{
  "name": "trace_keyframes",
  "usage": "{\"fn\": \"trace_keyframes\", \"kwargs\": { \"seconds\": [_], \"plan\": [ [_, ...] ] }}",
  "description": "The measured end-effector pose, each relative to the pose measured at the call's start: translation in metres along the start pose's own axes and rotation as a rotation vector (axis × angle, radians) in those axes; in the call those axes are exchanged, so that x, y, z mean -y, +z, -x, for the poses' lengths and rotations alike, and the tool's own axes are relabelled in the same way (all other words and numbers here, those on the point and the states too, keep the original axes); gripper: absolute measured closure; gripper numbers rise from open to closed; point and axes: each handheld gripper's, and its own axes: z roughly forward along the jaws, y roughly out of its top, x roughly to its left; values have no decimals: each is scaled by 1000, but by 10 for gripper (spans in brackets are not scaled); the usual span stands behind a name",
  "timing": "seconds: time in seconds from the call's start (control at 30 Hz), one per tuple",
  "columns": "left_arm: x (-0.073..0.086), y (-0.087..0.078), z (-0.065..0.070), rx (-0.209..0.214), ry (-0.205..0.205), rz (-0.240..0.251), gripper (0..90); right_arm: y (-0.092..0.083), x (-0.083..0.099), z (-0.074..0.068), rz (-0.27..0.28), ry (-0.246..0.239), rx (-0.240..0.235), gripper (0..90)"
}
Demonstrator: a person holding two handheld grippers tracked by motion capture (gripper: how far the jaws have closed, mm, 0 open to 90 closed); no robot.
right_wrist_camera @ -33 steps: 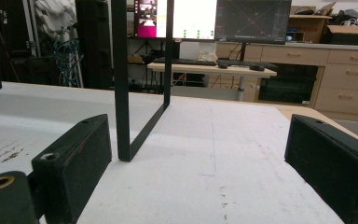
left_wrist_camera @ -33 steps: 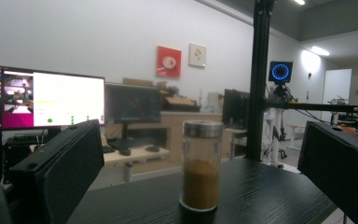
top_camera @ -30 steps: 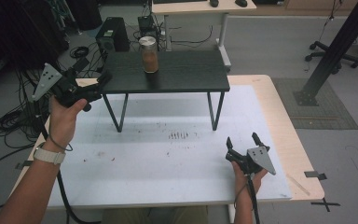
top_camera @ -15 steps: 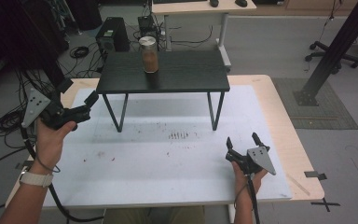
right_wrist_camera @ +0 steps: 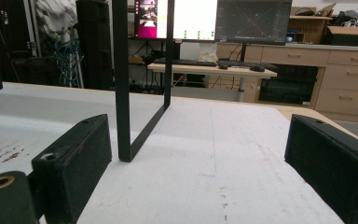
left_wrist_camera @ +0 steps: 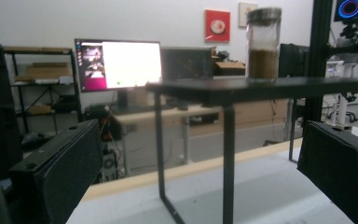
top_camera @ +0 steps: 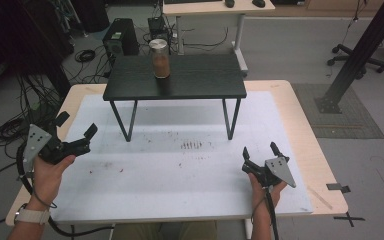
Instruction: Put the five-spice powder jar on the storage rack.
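Observation:
A clear jar (top_camera: 160, 59) with a metal lid and brown contents stands upright on a small black table (top_camera: 200, 82). That table rests on the white mat (top_camera: 180, 170). My left gripper (top_camera: 76, 125) is held low at the mat's left edge, open and holding nothing, pointing toward the black table. In the left gripper view the jar (left_wrist_camera: 263, 44) stands on the table top (left_wrist_camera: 261, 86), above and beyond the open jaws. My right gripper (top_camera: 259, 149) rests at the mat's near right, open with nothing in it. The right gripper view looks past the table leg (right_wrist_camera: 121, 93).
The mat lies on a light wooden table (top_camera: 310, 150). Cables and a computer tower (top_camera: 120, 42) are on the floor at the far left. A desk (top_camera: 205, 10) stands behind, and a black post (top_camera: 355, 55) rises at the right.
My left gripper has come down and back toward the person, from beside the black table's left end to the mat's left edge. The right gripper has stayed still.

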Motion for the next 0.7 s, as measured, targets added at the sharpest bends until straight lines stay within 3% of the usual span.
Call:
{"fn": "trace_keyframes", "kwargs": {
  "seconds": [0.43,0.7],
  "plan": [
    [52,-17,-7,-90,0,-99,13,0,0,0,-3,-1,3,74],
    [75,-24,-10,-127,-7,-150,16,0,0,0,-3,-1,4,74]
  ]
}}
